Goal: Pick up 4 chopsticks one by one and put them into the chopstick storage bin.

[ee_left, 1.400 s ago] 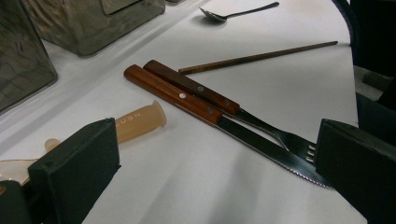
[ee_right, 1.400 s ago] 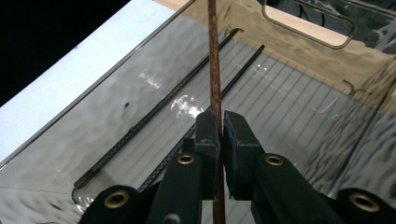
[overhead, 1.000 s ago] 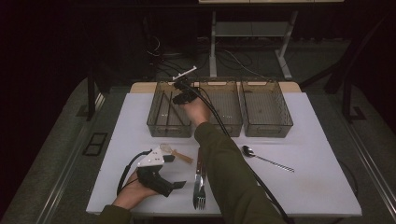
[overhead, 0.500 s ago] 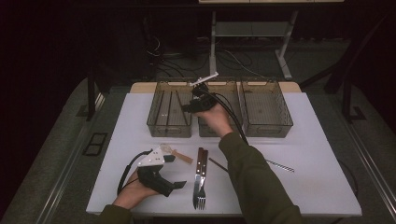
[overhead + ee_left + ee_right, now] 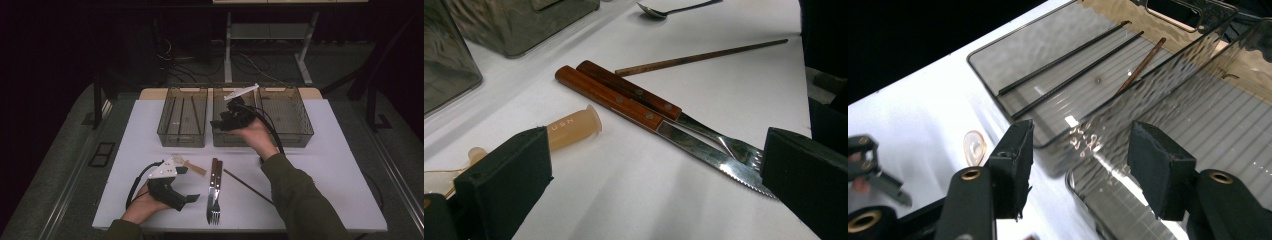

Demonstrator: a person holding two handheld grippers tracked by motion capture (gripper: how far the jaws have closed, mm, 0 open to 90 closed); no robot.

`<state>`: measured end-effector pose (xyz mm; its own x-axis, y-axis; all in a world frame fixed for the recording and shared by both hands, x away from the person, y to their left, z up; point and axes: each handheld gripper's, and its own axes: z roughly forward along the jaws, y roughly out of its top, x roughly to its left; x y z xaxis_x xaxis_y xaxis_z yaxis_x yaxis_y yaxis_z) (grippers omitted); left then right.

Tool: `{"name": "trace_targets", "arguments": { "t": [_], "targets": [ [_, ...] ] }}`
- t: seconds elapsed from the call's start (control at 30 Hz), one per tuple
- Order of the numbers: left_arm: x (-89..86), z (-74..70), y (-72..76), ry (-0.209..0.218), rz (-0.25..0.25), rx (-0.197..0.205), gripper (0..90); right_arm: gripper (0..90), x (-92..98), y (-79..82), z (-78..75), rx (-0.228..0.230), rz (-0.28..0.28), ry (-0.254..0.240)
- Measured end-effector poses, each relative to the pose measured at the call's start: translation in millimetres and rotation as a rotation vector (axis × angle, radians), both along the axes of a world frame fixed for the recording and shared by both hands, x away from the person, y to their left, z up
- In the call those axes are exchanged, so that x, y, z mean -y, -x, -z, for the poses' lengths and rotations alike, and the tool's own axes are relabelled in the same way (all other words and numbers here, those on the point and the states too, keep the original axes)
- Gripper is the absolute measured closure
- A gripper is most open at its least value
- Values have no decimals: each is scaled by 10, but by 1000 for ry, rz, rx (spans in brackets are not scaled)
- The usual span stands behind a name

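— Starting nearest, what lies by the left claw (image 5: 192,199)?

— Its jaws stand wide and empty; knife (image 5: 214,176), fork (image 5: 217,199) and chopstick (image 5: 247,186) lie on the worktop (image 5: 340,170) at three o'clock.

— And farther?

— Right claw (image 5: 216,125), just been opening, empty, hovers over the middle bin (image 5: 231,141). Left bin (image 5: 182,122), at nine o'clock, holds three chopsticks (image 5: 1073,65).

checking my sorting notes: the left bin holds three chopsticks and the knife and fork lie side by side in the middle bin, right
Not quite: the knife and fork lie side by side on the table, in front of the bins, as the high view shows. The left bin does hold three chopsticks.
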<state>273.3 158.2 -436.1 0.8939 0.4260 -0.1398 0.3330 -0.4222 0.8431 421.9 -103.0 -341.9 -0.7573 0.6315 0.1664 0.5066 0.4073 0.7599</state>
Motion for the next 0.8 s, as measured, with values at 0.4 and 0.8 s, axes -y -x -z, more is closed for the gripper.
{"name": "trace_targets", "arguments": {
  "t": [0.4, 0.8],
  "targets": [
    [-1, 3, -3, 1, -3, -1, 0, 430, 310, 261, 61, 14, -23, 11],
    [-5, 10, -15, -18, -2, 4, 0, 427, 625, 571, 158, 19, -26, 10]
  ]
}}
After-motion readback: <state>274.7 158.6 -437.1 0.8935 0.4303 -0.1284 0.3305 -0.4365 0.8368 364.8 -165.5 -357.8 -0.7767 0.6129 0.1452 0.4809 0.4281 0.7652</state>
